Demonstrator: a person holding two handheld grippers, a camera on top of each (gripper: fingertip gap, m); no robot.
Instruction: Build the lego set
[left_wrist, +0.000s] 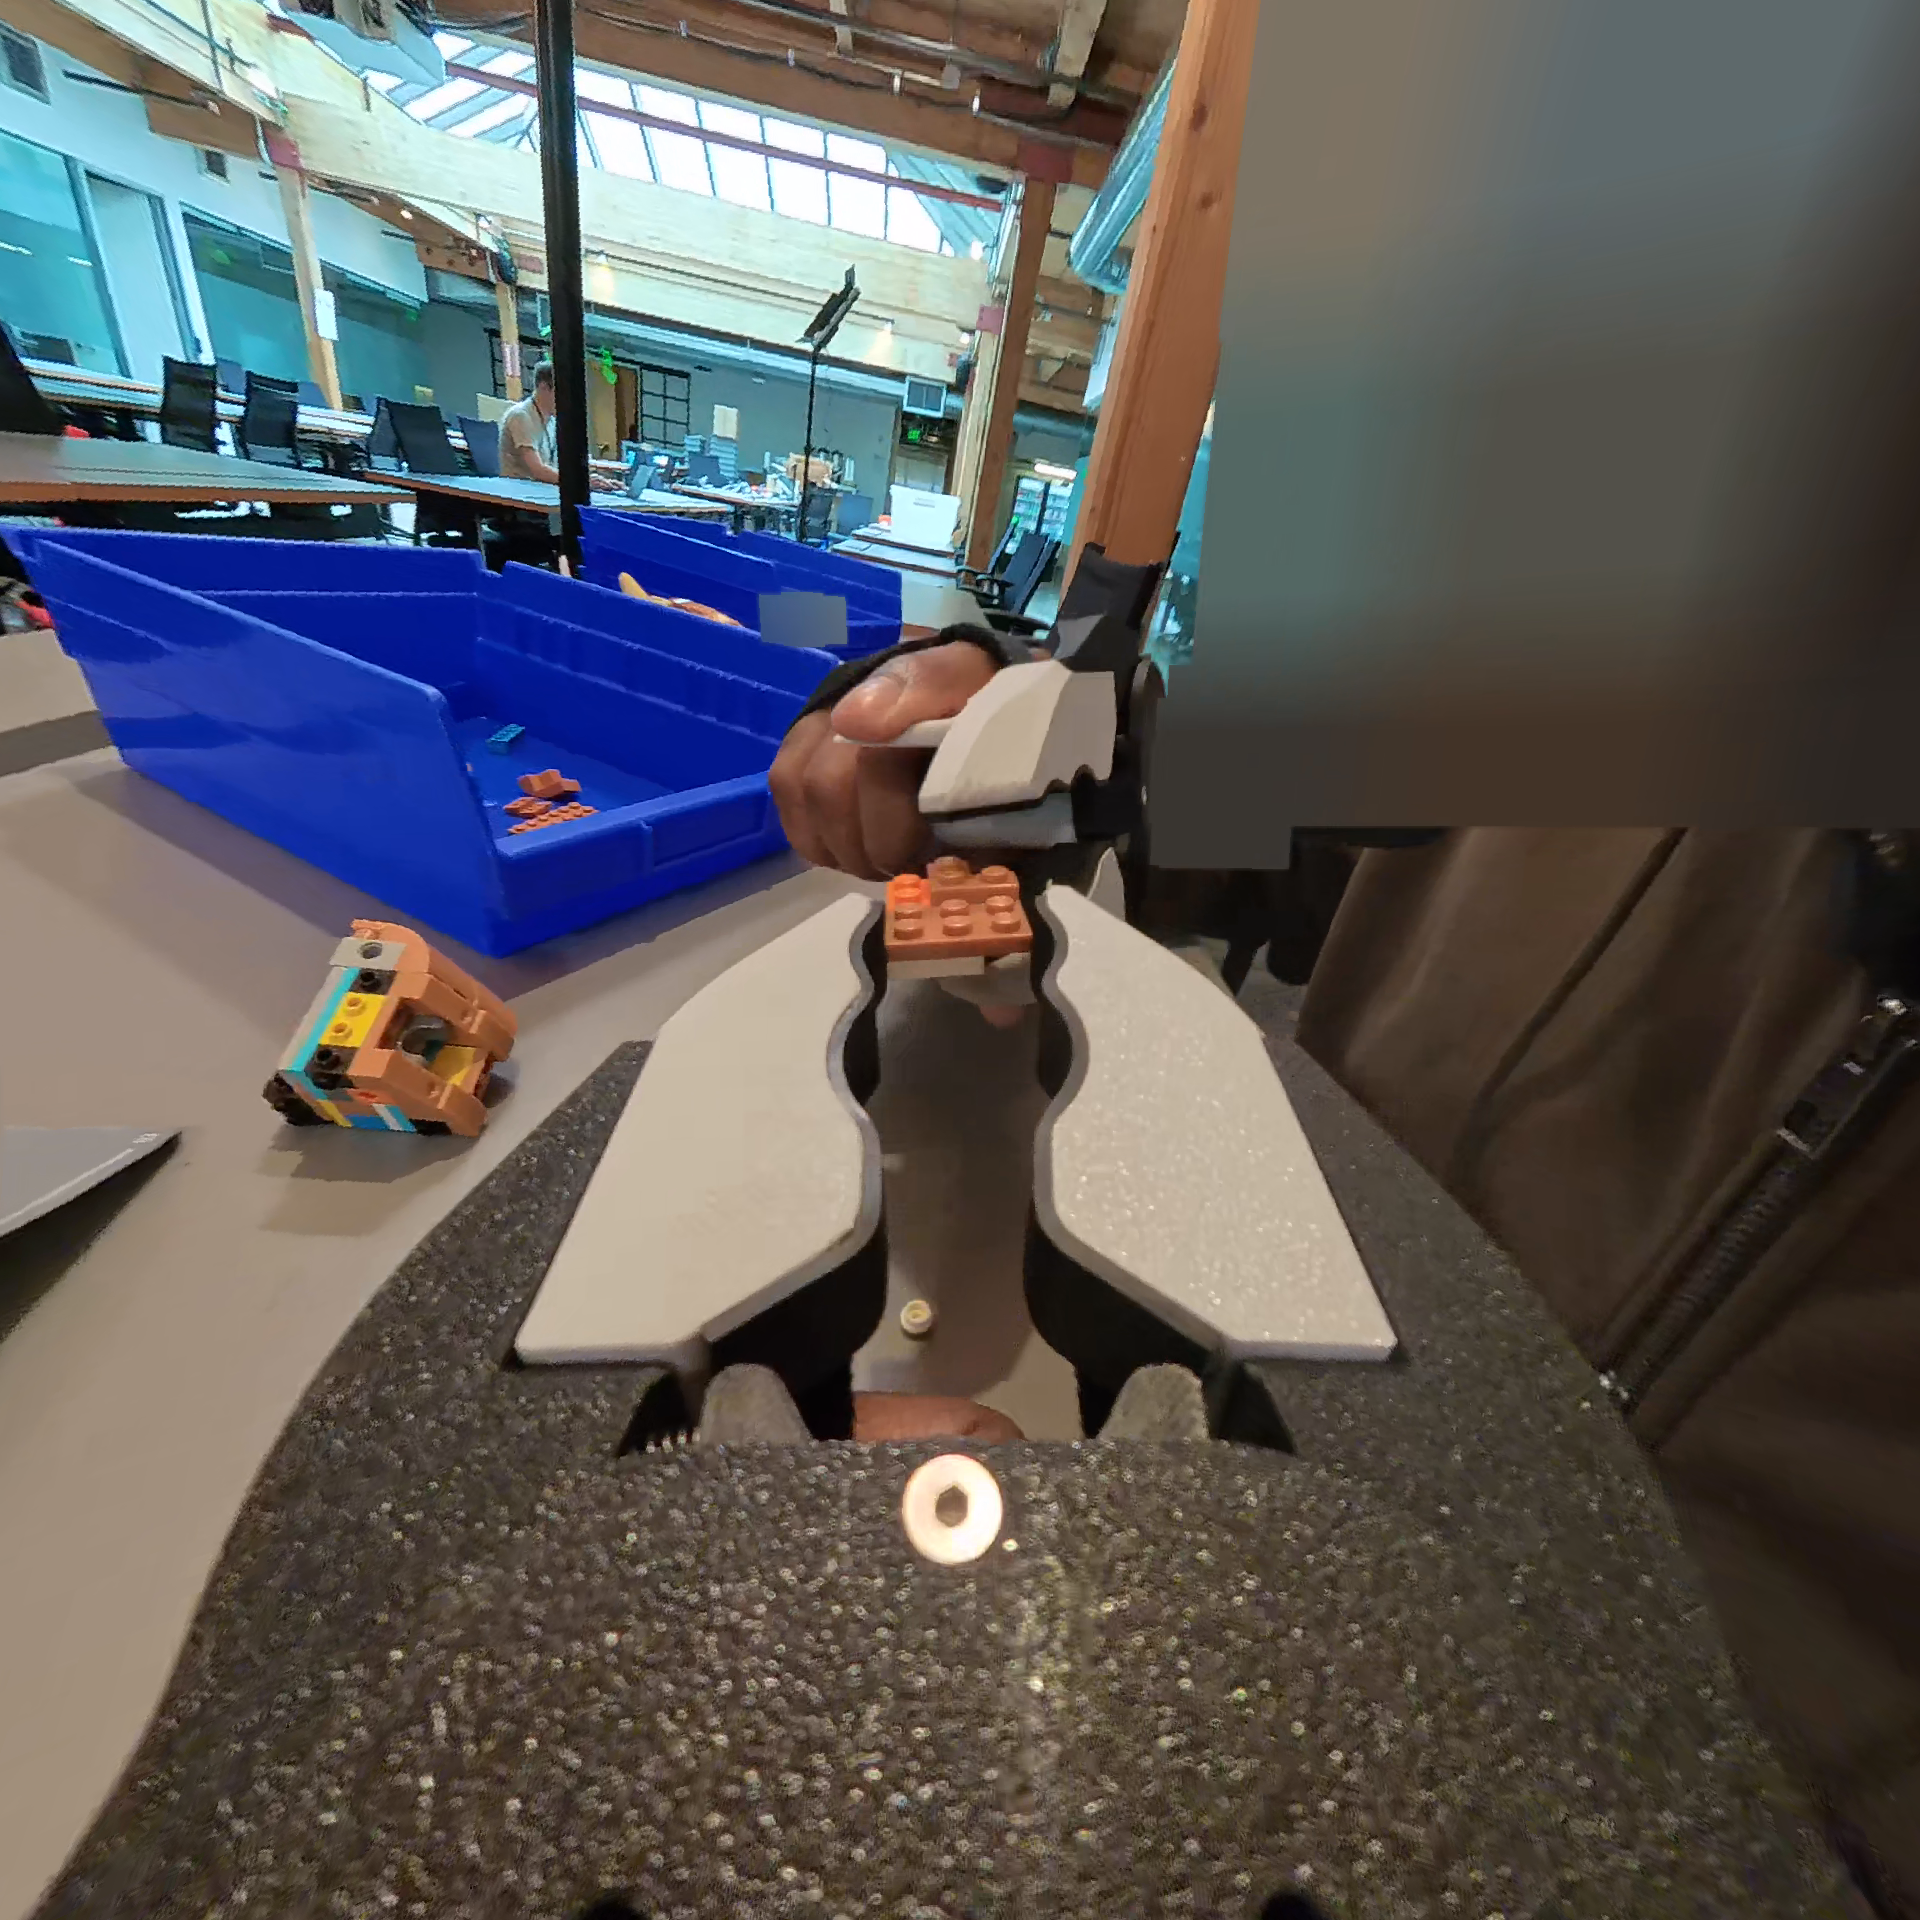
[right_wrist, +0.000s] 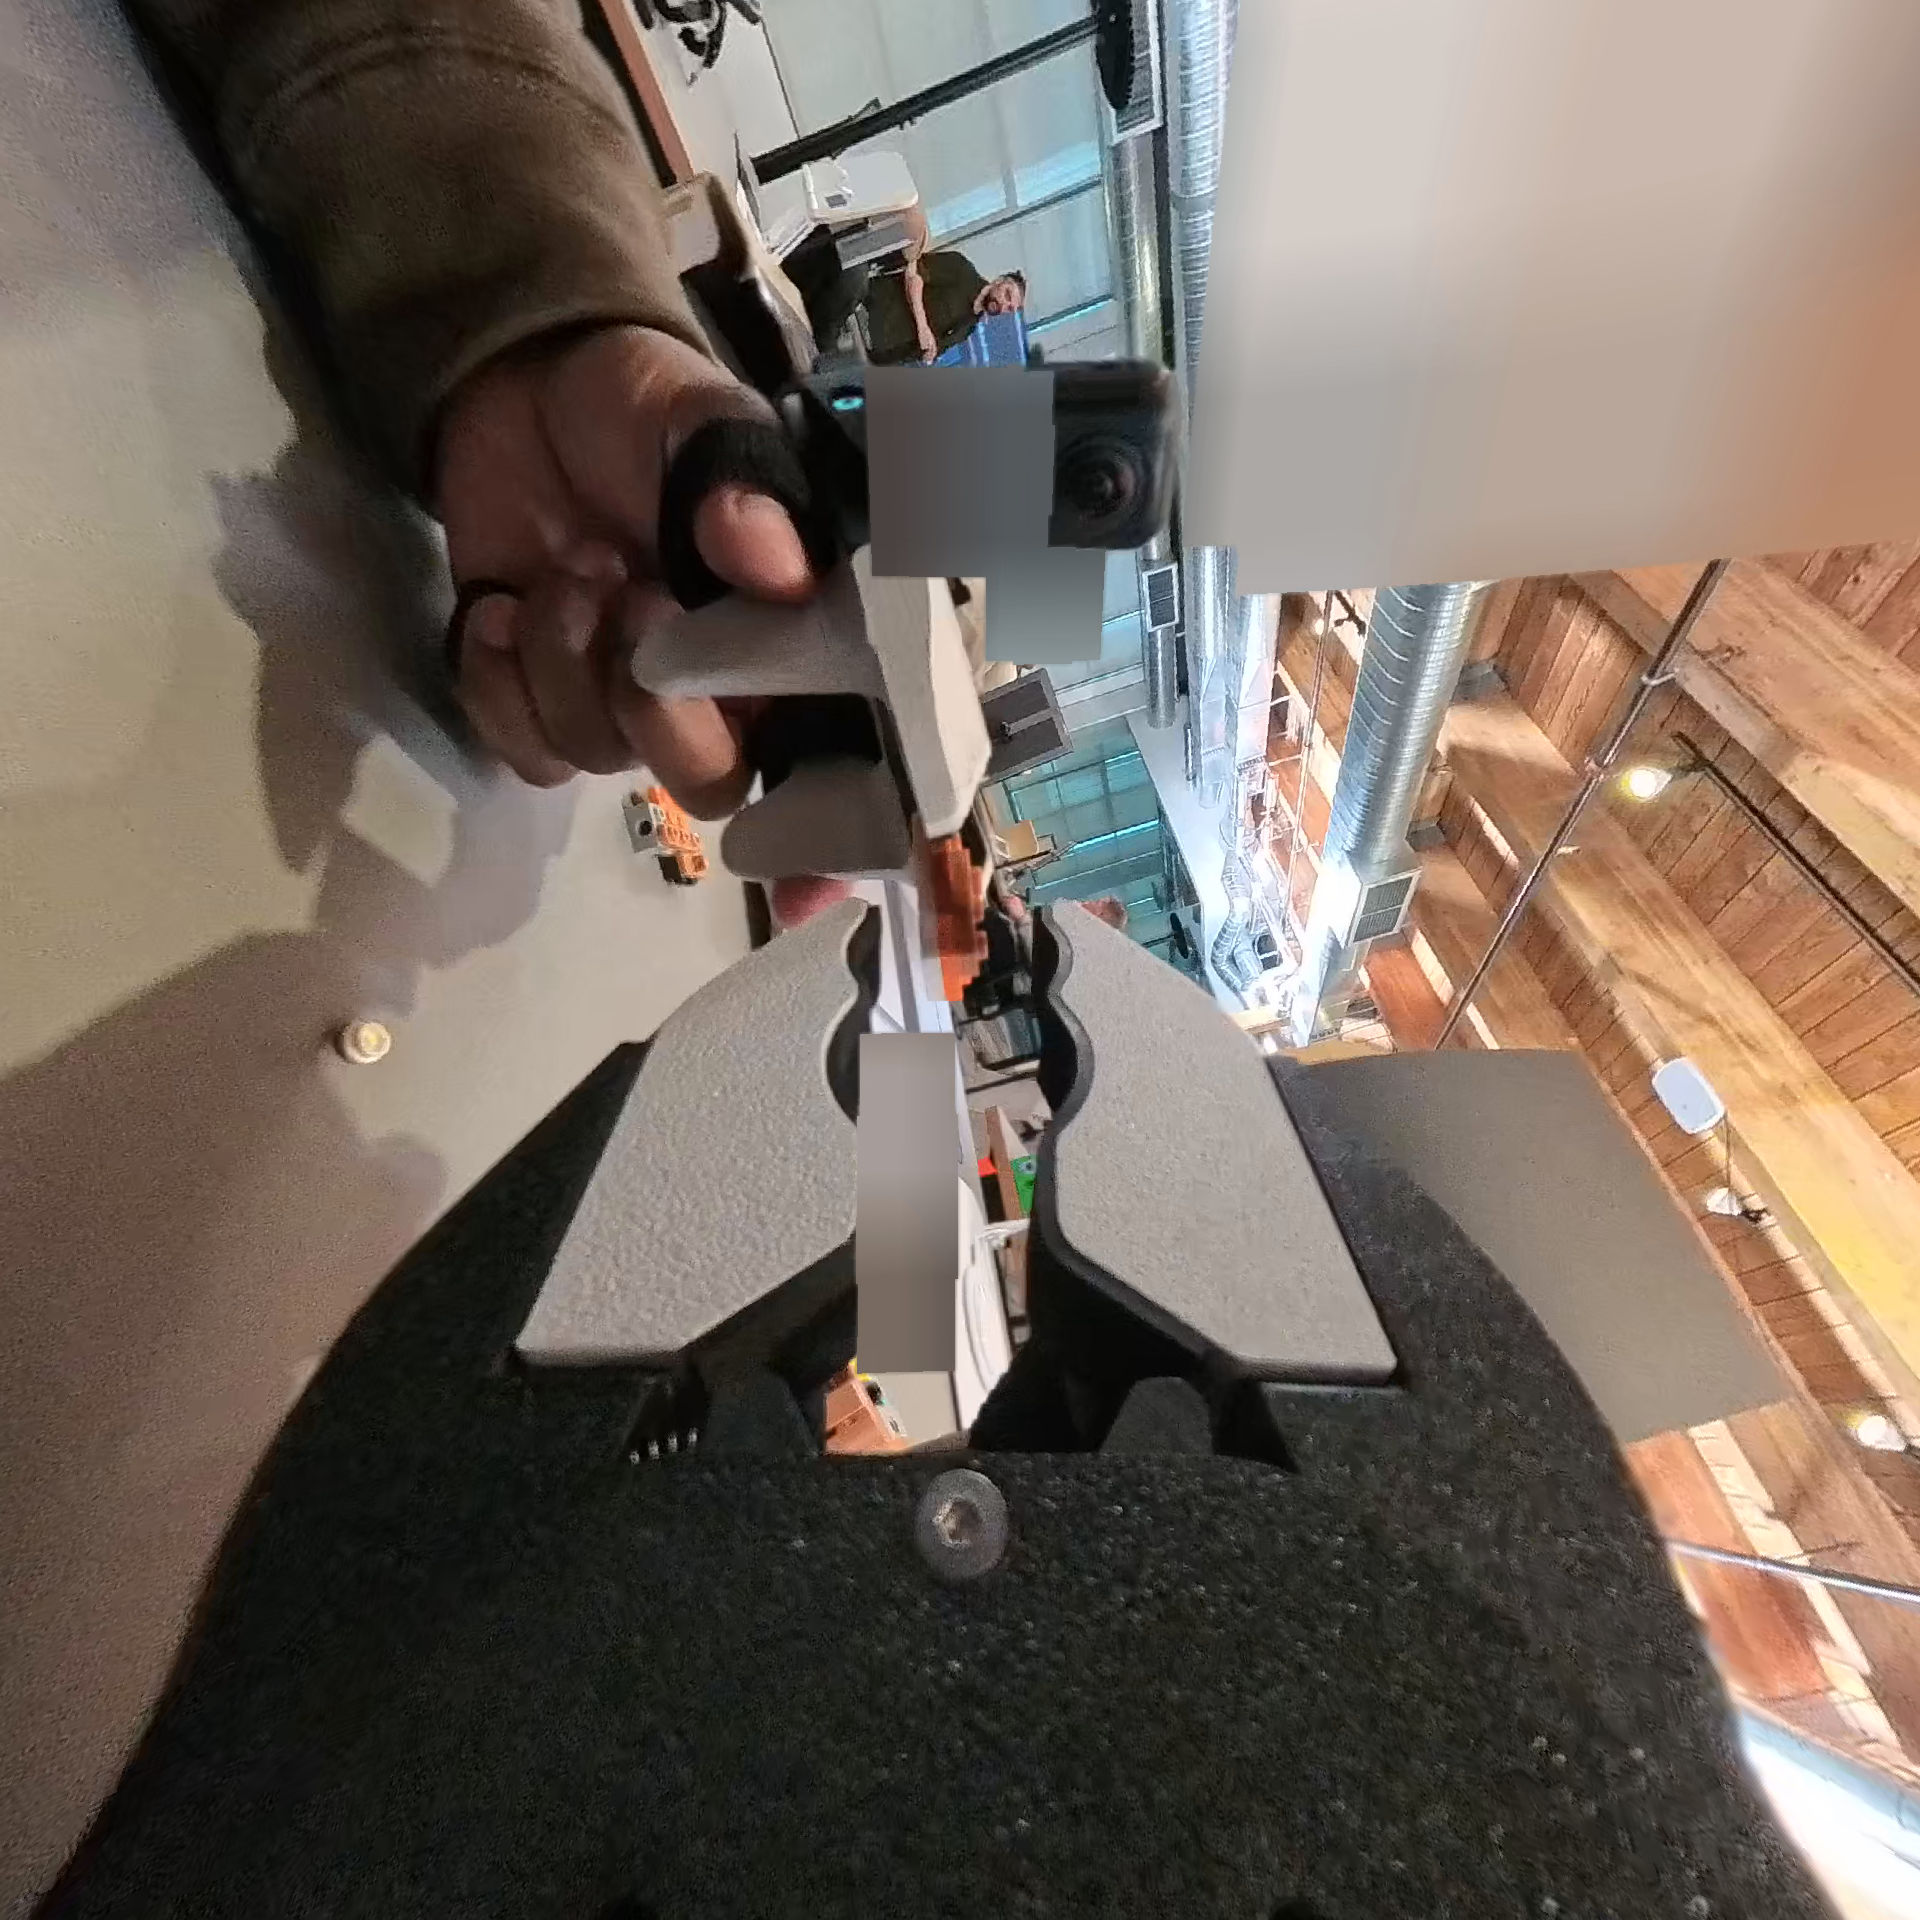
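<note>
A black pole (left_wrist: 564, 270) rises behind the grey table (left_wrist: 156, 1299), where a dark sheet (left_wrist: 73, 1169) lies at the near edge. Beyond, a seated person (left_wrist: 528, 426) works among black office chairs (left_wrist: 270, 416), beside a timber post (left_wrist: 1164, 312).

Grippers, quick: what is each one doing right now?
Left gripper: shut on the orange plate.
Right gripper: around the same plate; grip cannot be told.

The bin (left_wrist: 343, 717) sits on the table (left_wrist: 156, 1299); the lego model (left_wrist: 390, 1034) lies just before it.
</note>
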